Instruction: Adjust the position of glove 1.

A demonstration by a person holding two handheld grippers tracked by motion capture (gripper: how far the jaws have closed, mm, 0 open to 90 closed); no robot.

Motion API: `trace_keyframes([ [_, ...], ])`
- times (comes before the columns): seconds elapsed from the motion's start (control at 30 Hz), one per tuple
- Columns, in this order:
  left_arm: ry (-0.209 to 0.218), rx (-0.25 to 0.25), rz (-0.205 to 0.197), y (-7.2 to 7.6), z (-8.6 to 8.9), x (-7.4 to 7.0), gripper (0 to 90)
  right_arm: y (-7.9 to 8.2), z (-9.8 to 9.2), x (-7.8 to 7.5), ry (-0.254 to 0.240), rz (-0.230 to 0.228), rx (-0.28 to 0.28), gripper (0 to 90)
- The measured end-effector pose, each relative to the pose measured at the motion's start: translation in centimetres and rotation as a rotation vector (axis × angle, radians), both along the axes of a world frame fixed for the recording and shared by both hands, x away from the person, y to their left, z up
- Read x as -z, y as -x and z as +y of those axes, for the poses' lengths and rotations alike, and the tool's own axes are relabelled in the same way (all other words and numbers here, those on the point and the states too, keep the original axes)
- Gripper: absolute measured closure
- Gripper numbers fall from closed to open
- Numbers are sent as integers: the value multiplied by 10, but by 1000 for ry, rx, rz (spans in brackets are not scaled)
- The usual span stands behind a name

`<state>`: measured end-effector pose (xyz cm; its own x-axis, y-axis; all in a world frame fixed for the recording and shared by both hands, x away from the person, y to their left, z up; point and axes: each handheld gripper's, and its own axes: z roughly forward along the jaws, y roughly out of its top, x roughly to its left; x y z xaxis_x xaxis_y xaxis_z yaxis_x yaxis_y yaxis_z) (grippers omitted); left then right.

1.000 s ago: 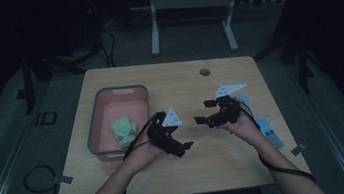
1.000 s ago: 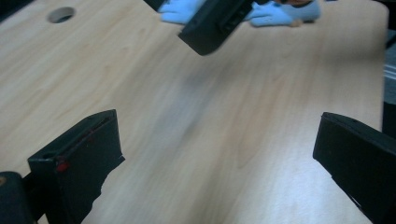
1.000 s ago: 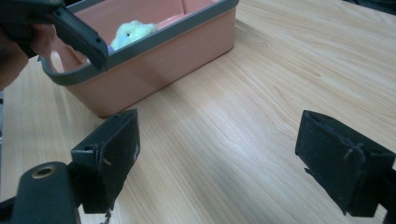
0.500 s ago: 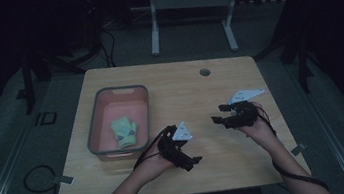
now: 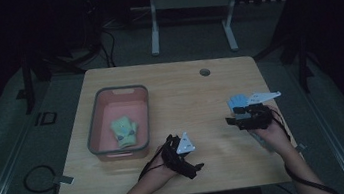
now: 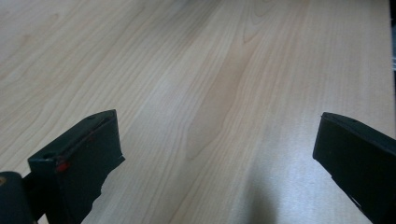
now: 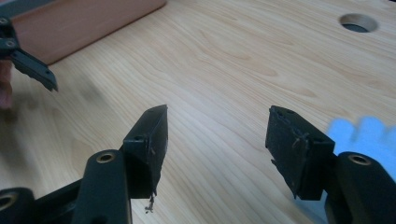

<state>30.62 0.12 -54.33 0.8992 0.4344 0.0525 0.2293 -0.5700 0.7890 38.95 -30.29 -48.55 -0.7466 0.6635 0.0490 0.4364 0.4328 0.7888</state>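
Note:
My left gripper (image 5: 193, 167) hovers low over the table's near middle. Its jaws stand wide open in the left gripper view (image 6: 219, 126), with bare wood between them. My right gripper (image 5: 232, 119) is near the right side and points left. Its jaws (image 7: 217, 121) are partly open and have just been closing, with nothing between them. A light blue soft thing (image 5: 236, 101) lies just behind the right gripper, and it shows blurred beside the right jaw (image 7: 362, 133). A pink bin (image 5: 94, 130) on the left holds a pale green thing (image 5: 124, 129).
The wooden table (image 5: 179, 91) has a round cable hole (image 5: 204, 72) at the back, also seen as the cable hole (image 7: 357, 22) in the right gripper view. The bin's wall (image 7: 84, 23) and the left gripper's jaw tip (image 7: 32, 65) appear there too. A pale strip (image 5: 259, 141) lies by the right hand.
The left hand moved down and toward the near edge. The right hand moved to the right, away from the bin. The right gripper's jaws stand narrower than before.

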Motion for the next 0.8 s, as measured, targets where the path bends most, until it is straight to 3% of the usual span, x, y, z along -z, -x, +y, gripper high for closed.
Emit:
trace_keyframes([
  [0.37,13,-66,-10,4,6,9,14,-7,-33,2,28,-18,97,441],
  [0.67,-3,-82,-26,8,11,15,14,-24,-49,2,53,-31,160,451],
  [0.8,3,-98,-24,11,13,18,14,-42,-53,0,55,-35,209,477],
])
